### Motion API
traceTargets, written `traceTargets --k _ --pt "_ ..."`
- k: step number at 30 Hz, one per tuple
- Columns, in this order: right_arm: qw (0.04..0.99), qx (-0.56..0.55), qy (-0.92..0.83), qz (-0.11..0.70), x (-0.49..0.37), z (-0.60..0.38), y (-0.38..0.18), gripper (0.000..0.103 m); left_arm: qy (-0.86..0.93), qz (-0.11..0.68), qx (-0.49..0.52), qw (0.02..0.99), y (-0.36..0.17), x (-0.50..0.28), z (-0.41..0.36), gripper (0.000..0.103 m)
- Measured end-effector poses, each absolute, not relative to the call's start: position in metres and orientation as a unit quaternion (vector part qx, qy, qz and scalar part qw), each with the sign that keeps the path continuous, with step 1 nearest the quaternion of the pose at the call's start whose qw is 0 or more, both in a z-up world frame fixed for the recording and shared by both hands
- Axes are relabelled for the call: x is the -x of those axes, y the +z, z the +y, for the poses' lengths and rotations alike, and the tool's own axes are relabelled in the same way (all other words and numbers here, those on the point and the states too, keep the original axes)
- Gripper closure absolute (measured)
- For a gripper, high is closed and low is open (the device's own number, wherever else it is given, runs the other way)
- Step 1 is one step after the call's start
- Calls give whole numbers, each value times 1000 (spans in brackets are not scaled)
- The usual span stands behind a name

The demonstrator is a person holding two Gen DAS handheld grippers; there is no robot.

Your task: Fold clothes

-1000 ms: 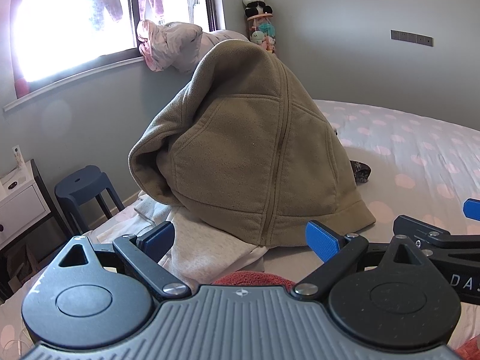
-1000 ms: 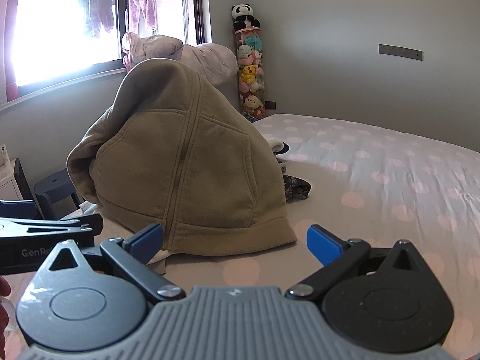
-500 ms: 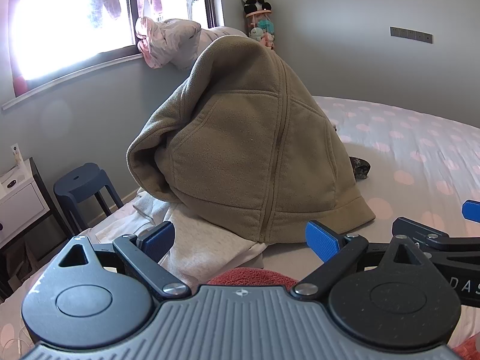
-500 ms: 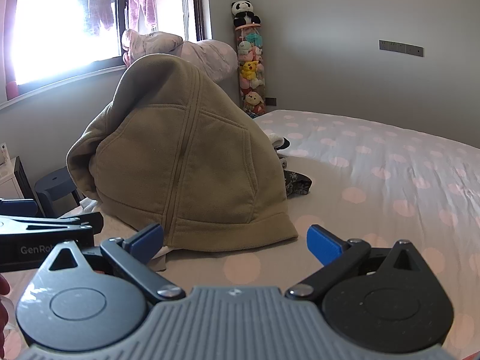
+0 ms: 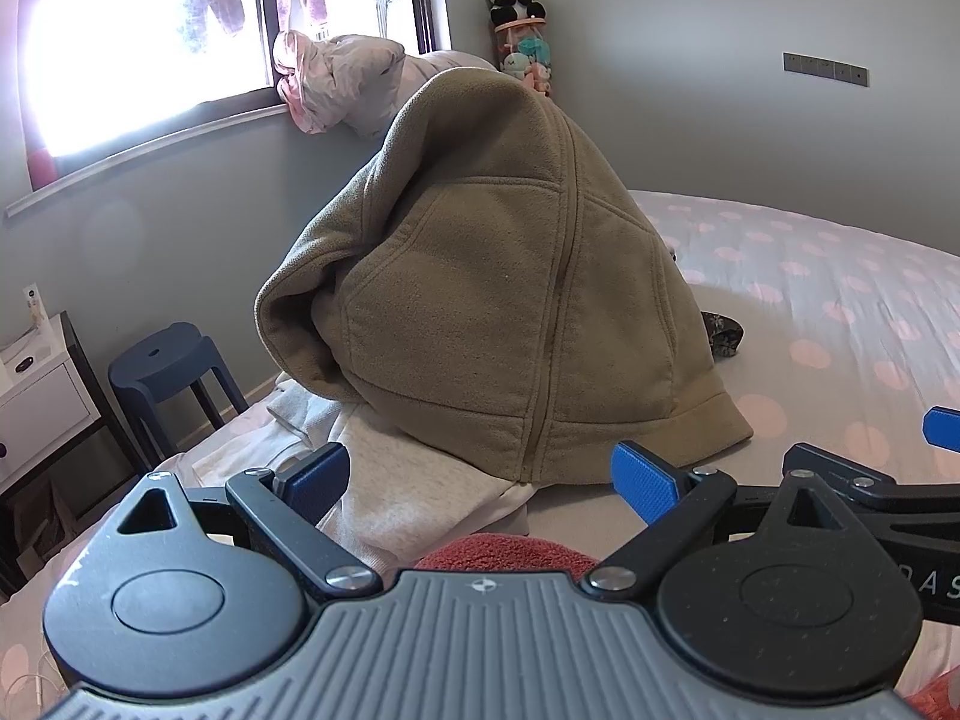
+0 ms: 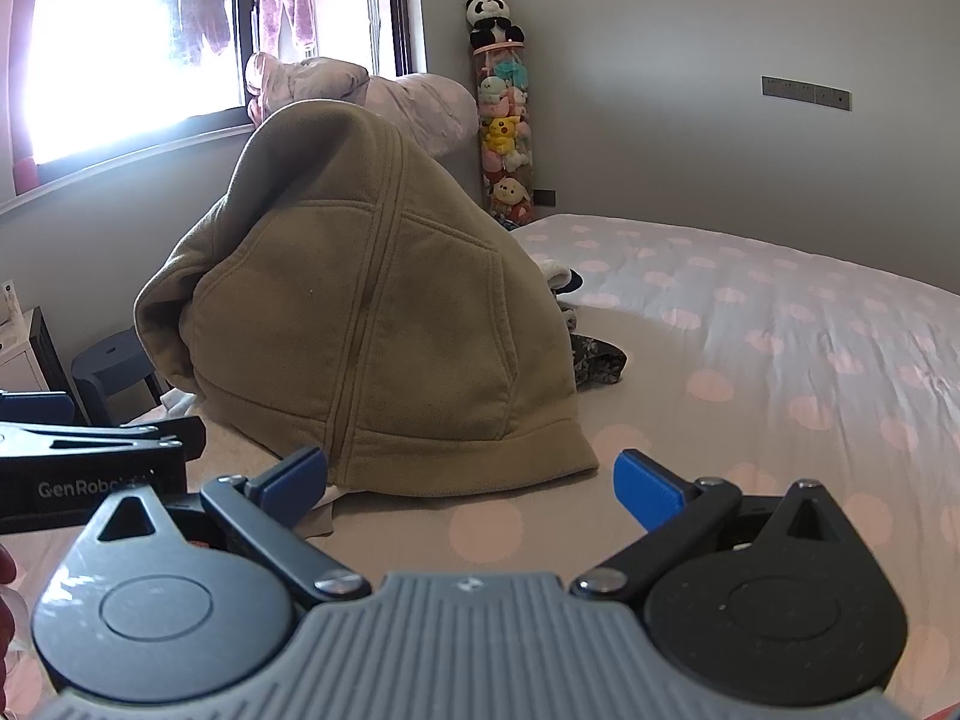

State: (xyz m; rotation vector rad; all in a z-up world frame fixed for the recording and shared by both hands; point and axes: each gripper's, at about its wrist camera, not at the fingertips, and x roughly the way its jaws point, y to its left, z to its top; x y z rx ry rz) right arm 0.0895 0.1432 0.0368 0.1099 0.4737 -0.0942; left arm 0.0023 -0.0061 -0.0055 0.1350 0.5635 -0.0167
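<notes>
Left of the bed stood a blue stool. Left gripper was spread wide, its 2 blue pads clamping nothing, above a grey-white garment. The olive fleece jacket sat heaped in a tall mound on the polka-dot bedspread, hem overlapping that pale garment. Right gripper was likewise spread wide and held nothing, just short of the jacket's hem.

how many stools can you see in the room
1. A dark blue stool stands on the floor by the wall under the window, beside the white cabinet. The olive fleece jacket may hide others.
</notes>
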Motion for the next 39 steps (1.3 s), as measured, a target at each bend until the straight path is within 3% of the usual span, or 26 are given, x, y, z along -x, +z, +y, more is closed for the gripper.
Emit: traceTargets --k 8,19,30,37,39 --pt "971 -46 -41 230 -92 144 35 1 -11 281 -66 957 -7 -6 -4 7" --pt "988 10 52 148 -120 140 44 1 15 256 -82 963 20 -47 32 7" --pt "982 23 97 158 -189 145 44 1 30 194 -140 970 41 -99 75 7" --pt "981 40 107 154 -225 152 44 1 41 198 -194 960 33 -133 75 8" --pt "979 45 99 170 -241 153 43 1 37 209 -165 963 33 -145 82 8"
